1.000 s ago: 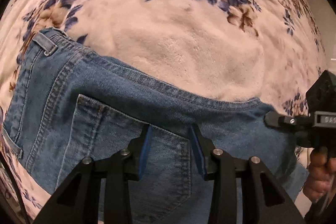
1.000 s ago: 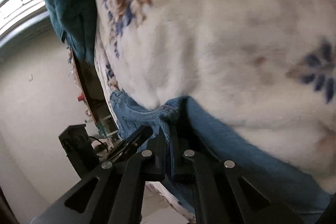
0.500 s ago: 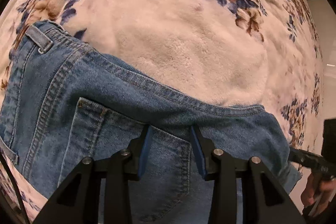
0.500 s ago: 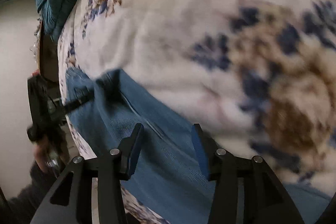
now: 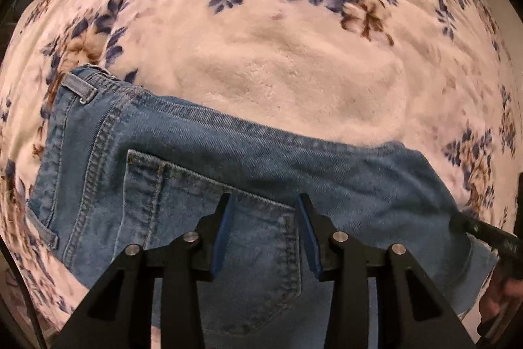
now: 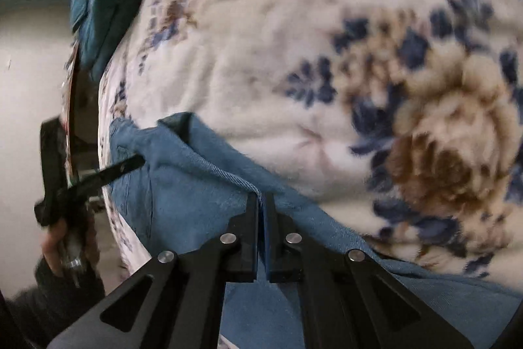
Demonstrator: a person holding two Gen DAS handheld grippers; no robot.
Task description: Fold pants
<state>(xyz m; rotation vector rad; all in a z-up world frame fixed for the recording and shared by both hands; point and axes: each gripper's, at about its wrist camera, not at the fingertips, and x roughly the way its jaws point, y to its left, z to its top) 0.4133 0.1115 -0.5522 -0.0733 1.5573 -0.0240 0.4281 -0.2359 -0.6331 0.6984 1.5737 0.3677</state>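
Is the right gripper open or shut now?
Shut: the right gripper has its jaws nearly together, pinching the edge of the jeans.

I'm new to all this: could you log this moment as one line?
task: fold pants | left gripper: open above back pocket | right gripper: shut on jeans edge | surface: floral blanket

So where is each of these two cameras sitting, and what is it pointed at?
Left wrist: rides the left gripper, looking down at the jeans on the floral blanket; its open fingers show.
Right wrist: rides the right gripper, angled down; its fingers pinch the jeans' edge.
Shared: jeans, blanket, and each view catches the other gripper.
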